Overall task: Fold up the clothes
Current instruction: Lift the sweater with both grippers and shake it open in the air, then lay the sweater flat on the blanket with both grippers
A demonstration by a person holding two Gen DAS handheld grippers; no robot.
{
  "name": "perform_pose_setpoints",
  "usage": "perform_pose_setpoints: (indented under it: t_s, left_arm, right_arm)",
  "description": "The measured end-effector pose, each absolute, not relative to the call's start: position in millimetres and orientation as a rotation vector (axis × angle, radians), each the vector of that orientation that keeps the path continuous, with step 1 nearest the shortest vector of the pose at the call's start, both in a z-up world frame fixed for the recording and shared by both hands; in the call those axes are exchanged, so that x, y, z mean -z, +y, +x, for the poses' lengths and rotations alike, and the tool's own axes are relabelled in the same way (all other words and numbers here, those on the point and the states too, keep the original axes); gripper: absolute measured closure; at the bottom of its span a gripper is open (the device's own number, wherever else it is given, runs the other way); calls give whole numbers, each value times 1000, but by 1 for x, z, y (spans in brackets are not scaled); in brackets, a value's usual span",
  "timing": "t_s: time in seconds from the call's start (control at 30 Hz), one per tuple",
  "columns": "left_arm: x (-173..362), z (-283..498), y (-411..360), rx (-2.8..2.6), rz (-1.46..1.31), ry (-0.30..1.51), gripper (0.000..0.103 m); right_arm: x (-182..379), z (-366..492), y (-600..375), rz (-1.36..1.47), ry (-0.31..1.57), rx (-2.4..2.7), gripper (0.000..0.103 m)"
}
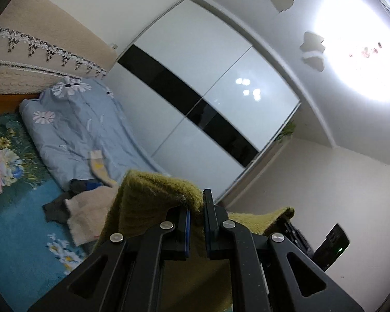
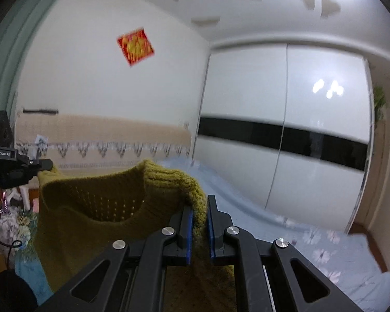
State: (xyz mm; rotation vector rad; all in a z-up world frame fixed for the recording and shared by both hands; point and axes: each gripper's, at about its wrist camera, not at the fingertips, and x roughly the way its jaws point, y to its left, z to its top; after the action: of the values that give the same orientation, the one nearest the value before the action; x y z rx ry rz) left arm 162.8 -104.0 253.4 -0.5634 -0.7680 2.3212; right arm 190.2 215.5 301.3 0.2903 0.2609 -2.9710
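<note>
We see the bed (image 1: 18,234) below the olive knit sweater (image 2: 91,221), held aloft. The 2 tools pinch it: right tool (image 2: 200,223) beside the ribbed collar, left tool (image 1: 196,223) at another edge.

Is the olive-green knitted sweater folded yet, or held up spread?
Spread, not folded: the olive-green knitted sweater hangs between the right claw and left claw, neckline open.
</note>
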Motion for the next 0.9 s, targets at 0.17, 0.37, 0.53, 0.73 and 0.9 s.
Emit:
perform_pose_setpoints:
  t_s: [0.17, 0.37, 0.53, 0.73, 0.9]
  left_arm:
    - [-191, 110, -101, -2338, -782, -857, 95]
    - [-100, 60, -100, -2334, -1097, -973, 95]
    - [-72, 39, -96, -2336, -1162, -995, 95]
    - [-39, 35, -96, -2339, -1243, -968, 95]
    - [22, 59, -99, -2305, -1423, -956, 95]
  right_arm:
    - [-234, 120, 220, 609, 231, 2900, 93]
    - [-169, 78, 221, 777, 246, 2885, 93]
    - [-117, 45, 222, 914, 258, 2867, 93]
    - [-74, 48, 228, 1026, 260, 2815, 93]
    - [-10, 77, 227, 1195, 258, 2741, 93]
